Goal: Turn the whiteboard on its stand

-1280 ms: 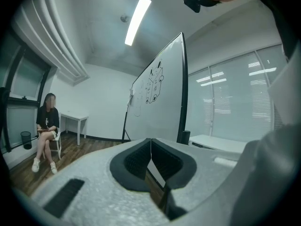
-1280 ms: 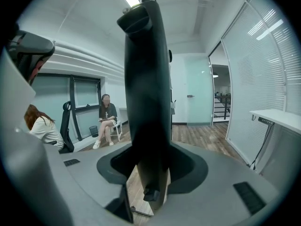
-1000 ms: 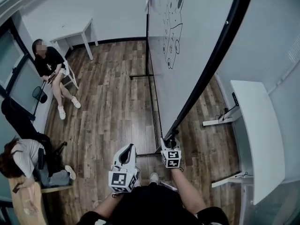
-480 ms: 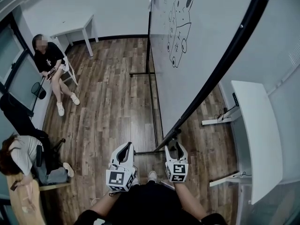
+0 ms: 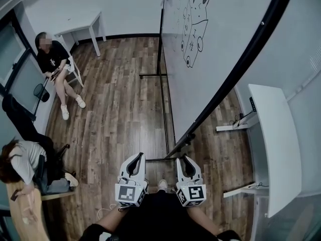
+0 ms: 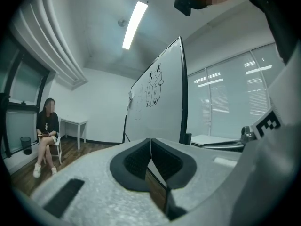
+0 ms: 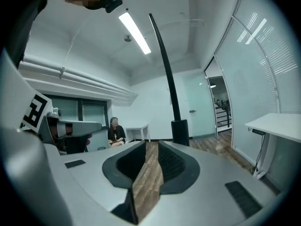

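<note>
**A:** Head view first: where is the whiteboard (image 5: 220,49)?

**B:** It fills the upper right, and its black edge slants down to the lower centre. Its stand (image 5: 165,129) runs along the wooden floor (image 5: 120,114) beneath. The board's low corner ends just above the right gripper (image 5: 184,162), apart from it. The left gripper (image 5: 134,160) sits beside that one, at the bottom centre.

**A:** And the left gripper view?

**B:** Its jaw tips meet, with nothing between them. The board stands right of centre, drawing side showing, and a seated person (image 6: 46,131) is at the far left.

**A:** The right gripper view?

**B:** Its jaws have just been closing. A narrow gap remains with only floor showing through it, so it holds nothing. The board is edge-on, a dark line rising from centre to the top. A white table (image 7: 275,121) is at the right.
</note>
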A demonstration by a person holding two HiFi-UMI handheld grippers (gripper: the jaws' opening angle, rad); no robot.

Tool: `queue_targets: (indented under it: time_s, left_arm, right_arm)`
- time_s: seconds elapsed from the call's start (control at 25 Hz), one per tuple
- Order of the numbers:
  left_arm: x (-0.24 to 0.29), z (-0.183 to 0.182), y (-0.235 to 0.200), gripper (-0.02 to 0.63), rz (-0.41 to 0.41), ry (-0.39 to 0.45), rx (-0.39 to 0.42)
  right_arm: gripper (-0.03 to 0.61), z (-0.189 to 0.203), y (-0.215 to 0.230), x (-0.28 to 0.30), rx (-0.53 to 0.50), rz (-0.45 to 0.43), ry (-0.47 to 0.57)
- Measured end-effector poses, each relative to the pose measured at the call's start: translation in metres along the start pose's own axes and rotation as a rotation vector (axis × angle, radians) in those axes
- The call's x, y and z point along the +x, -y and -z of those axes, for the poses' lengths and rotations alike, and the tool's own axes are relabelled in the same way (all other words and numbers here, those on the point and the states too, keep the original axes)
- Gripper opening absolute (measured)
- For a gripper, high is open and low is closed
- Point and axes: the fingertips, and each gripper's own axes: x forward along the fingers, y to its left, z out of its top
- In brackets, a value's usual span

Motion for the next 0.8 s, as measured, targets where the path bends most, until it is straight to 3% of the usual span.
queue_targets:
  time_s: [0.4, 0.8]
  left_arm:
    - [-0.005, 0.0, 0.0, 0.017, -0.008, 0.016, 0.006]
    - [-0.005, 0.002, 0.003, 0.018, -0.001, 0.013, 0.005]
  right_arm:
    - [0.027, 0.0, -0.019, -0.001, -0.007, -0.033, 0.0]
    - [0.018, 0.003, -0.018, 0.0, 0.0, -0.027, -0.006]
